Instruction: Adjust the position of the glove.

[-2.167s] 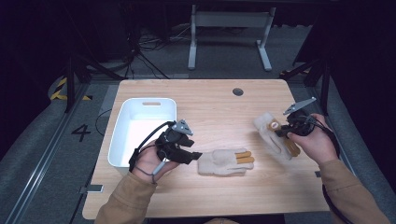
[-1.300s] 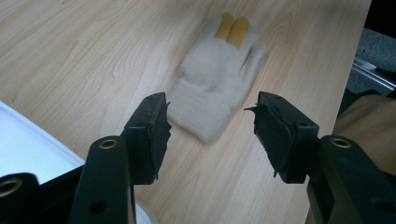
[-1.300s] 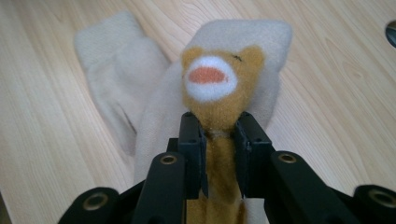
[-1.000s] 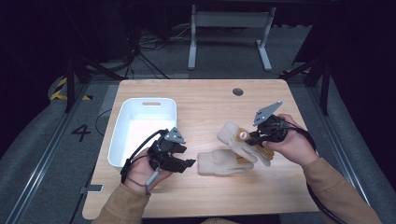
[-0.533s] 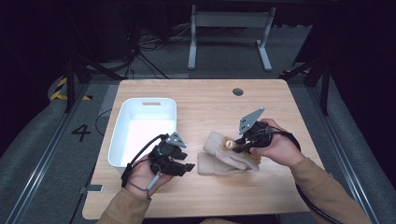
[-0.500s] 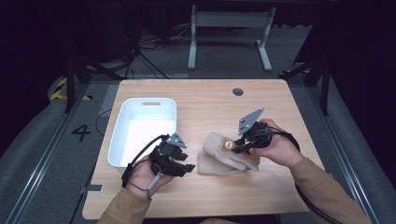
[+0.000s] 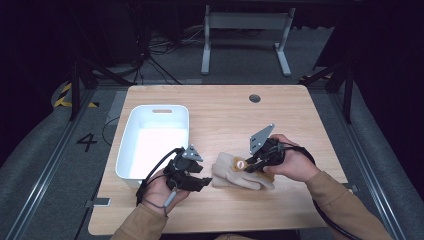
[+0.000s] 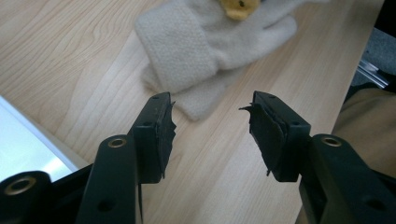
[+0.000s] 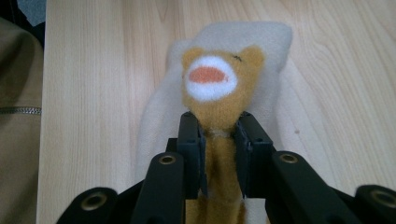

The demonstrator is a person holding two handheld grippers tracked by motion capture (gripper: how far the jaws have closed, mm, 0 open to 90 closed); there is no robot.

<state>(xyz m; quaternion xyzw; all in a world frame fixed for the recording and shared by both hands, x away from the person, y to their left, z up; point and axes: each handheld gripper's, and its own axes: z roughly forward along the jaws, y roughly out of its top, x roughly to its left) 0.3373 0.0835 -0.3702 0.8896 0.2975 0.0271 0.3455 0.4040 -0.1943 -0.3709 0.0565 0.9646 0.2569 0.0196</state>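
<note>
- White bin [image 7: 131,150]: it stands at the left of the surface [image 7: 220,107], just beside my left hand, with nothing visible inside.
- Left tongs [image 7: 204,183]: they hang partly open with nothing between the jaws. My left gripper view shows the jaws aimed at the cuff of the lower mitten [image 8: 198,100], short of touching it.
- Mittens: the cream pair lies at the middle of the surface, one on top of the other, between my two hands. The upper mitten [image 7: 239,169] carries a tan bear-face finger piece [image 9: 215,88].
- Right tongs [image 9: 218,154]: they are clamped on the tan piece just below the face, holding it over the lower mitten.
- Step in hand, as I judge it: stacking the pair. The next move calls for letting go on the right, then gripping both cuffs with the left.
- View difference: my right gripper view shows the clamped fabric, whereas the high view gives the layout of bin, hands and mittens.
</note>
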